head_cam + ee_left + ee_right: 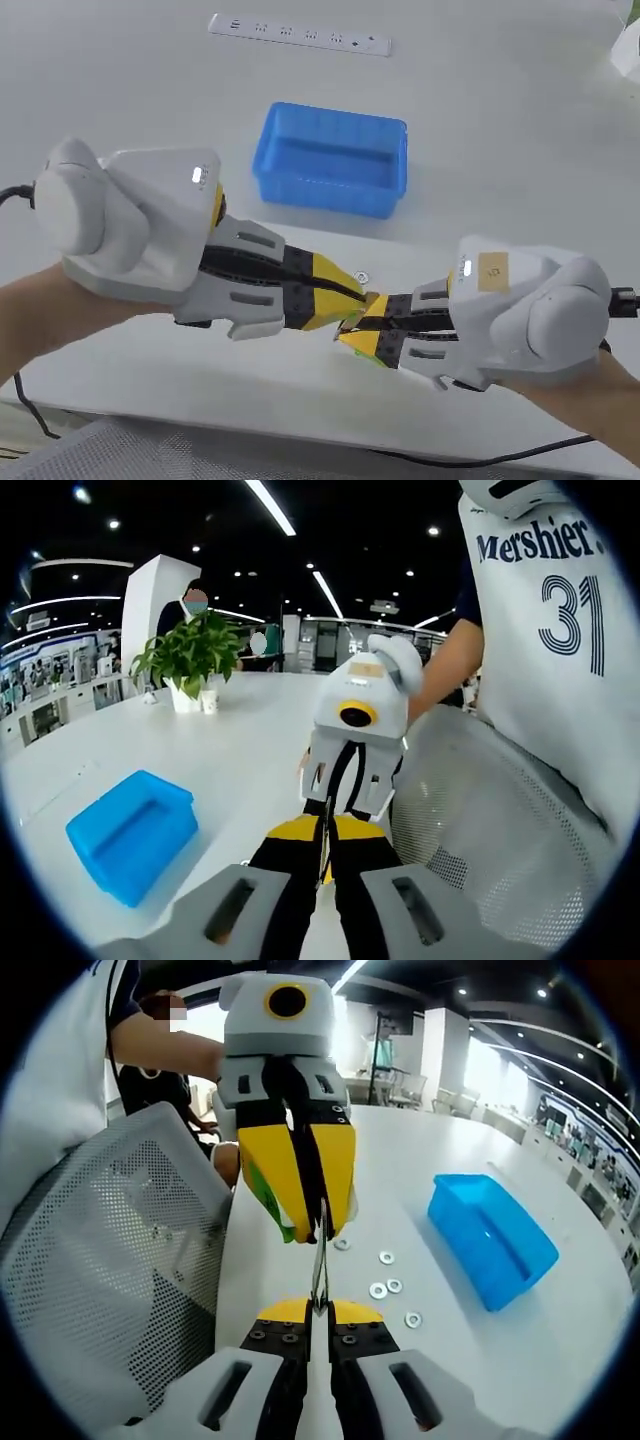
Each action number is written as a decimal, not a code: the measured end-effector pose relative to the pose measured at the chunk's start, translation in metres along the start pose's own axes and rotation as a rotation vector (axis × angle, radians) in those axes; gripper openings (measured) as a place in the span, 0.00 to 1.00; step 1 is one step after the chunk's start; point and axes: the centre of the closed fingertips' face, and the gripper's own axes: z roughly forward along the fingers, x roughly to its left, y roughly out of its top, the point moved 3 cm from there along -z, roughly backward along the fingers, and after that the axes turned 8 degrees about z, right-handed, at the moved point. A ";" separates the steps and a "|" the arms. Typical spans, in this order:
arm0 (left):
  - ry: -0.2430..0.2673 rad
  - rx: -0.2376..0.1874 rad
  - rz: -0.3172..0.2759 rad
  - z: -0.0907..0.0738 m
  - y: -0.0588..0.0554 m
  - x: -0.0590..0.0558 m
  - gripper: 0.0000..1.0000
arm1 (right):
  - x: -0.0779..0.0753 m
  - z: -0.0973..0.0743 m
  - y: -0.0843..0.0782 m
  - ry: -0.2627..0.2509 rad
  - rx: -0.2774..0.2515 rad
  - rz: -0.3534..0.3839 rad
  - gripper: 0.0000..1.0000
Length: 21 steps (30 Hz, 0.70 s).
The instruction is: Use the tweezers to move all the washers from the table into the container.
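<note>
Thin metal tweezers (320,1260) run between the two grippers, which meet tip to tip above the white table's near edge. My left gripper (352,296) (325,855) reaches in from the left and is shut on one end. From the right, my right gripper (350,335) (318,1312) is shut on the other end. Several small washers (386,1278) lie on the table just past the tweezers, and one washer (361,276) shows beside the jaws. The blue container (330,160) (130,835) (490,1235) stands open farther back, with no washers visible inside.
A white power strip (300,35) lies at the far edge of the table (500,120). A potted plant (190,655) stands farther along it. A grey mesh chair (100,1260) sits just off the near edge, by the person's body.
</note>
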 end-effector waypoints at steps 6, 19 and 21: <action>-0.021 0.022 0.026 0.002 -0.002 0.002 0.06 | 0.000 0.000 0.002 0.004 -0.006 0.001 0.06; -0.051 0.017 0.026 0.004 -0.003 -0.001 0.05 | 0.004 0.001 0.000 0.030 0.010 -0.001 0.06; -0.057 0.022 0.019 0.003 -0.004 -0.001 0.05 | 0.004 0.001 -0.001 0.030 0.010 0.001 0.06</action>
